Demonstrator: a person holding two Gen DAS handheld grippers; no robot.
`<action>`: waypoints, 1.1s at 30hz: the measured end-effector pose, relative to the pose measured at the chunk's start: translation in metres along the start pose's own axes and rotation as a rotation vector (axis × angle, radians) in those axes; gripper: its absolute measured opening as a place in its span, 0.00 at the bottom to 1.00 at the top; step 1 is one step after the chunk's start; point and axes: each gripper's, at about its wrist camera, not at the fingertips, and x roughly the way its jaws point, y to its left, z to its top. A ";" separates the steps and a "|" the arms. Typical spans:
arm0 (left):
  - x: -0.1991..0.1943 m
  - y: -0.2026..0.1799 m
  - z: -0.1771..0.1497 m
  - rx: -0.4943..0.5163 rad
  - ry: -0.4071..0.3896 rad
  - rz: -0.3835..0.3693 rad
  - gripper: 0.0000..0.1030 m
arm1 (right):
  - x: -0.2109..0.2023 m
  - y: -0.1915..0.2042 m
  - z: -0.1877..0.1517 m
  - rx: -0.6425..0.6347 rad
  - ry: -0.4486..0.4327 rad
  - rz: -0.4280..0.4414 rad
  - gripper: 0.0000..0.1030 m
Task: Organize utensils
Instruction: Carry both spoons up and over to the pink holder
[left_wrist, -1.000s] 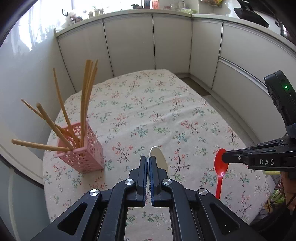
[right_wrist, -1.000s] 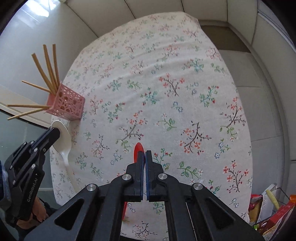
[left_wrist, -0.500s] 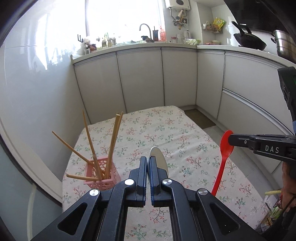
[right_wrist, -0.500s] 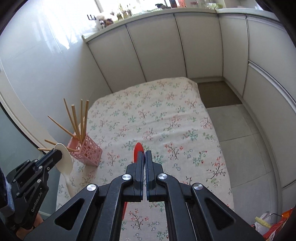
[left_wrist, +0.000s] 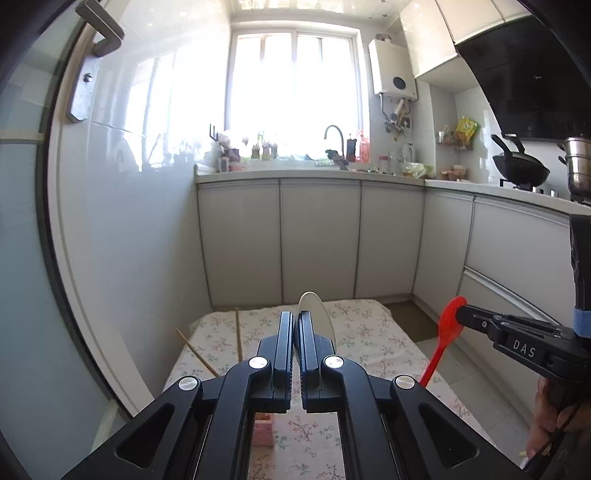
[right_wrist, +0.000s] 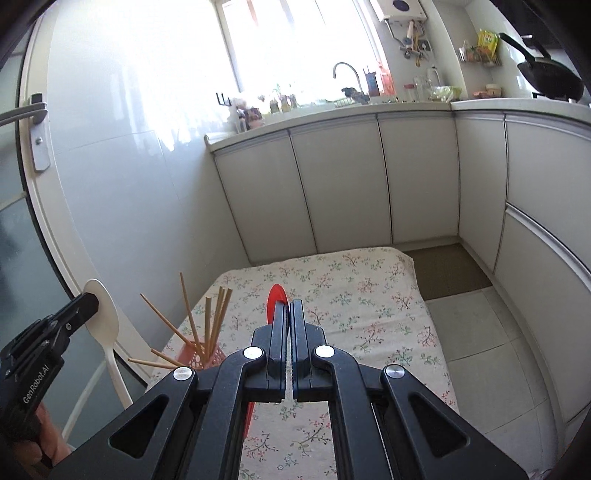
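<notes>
Done: chopsticks (right_wrist: 207, 325) in my pink holder (right_wrist: 201, 360).
Left claw (left_wrist: 295, 325): clenched on white spoon (left_wrist: 317, 314).
Right claw (right_wrist: 288, 314): clenched on red spoon (right_wrist: 275, 299).
Left: I'd drop both in.

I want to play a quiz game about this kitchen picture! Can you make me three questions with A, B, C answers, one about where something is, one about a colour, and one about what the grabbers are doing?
1. Where do the chopsticks stand?
A. In a pink basket on the flowery cloth
B. In the sink
C. On the stove

2. What colour is the spoon in the right gripper?
A. Green
B. Red
C. Blue

3. What is the left gripper doing?
A. Hanging open, holding nothing
B. Lying flat on the cloth
C. Clamped shut on a white spoon

Answers:
1 A: the sticks poke up out of the pink basket at the cloth's left edge.
2 B: the spoon's bowl shows red above the closed fingers.
3 C: its fingers are pressed together with the white bowl sticking out above them.
</notes>
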 end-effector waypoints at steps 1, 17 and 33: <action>-0.004 0.005 0.003 -0.008 -0.023 0.018 0.02 | 0.001 0.003 0.002 -0.003 -0.009 0.004 0.01; 0.053 0.099 -0.016 -0.119 -0.186 0.326 0.02 | 0.058 0.037 0.009 0.044 -0.014 0.067 0.01; 0.140 0.093 -0.073 -0.040 -0.143 0.318 0.03 | 0.074 0.019 0.003 0.093 0.010 0.033 0.01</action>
